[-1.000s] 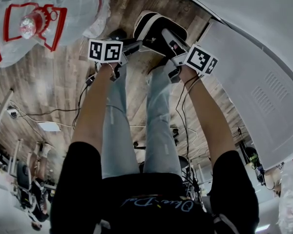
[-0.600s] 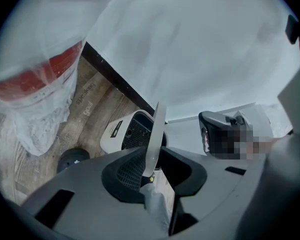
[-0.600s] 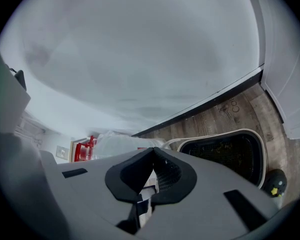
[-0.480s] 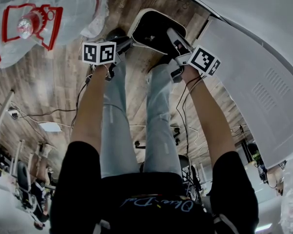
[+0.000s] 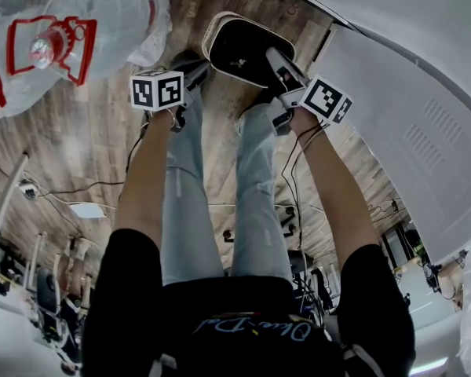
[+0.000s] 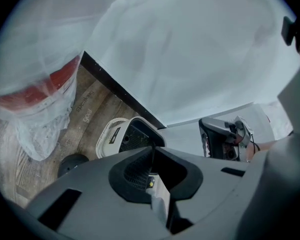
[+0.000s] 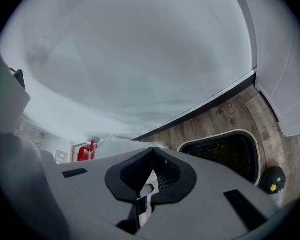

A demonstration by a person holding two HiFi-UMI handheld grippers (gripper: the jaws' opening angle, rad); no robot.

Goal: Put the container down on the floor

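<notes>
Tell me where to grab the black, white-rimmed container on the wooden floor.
Best grip the black, white-rimmed container by its thin rim on a long side, likely from above, one jaw inside: it sits upright, mouth open upward.

White-rimmed container (image 5: 247,49), dark mesh inside, open side up, on wooden floor (image 5: 94,140)

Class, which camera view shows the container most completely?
The head view: the container shows nearly whole, with its white rim and dark inside. The right gripper view cuts off its lower edge; the left gripper view shows only one part of it.
</notes>
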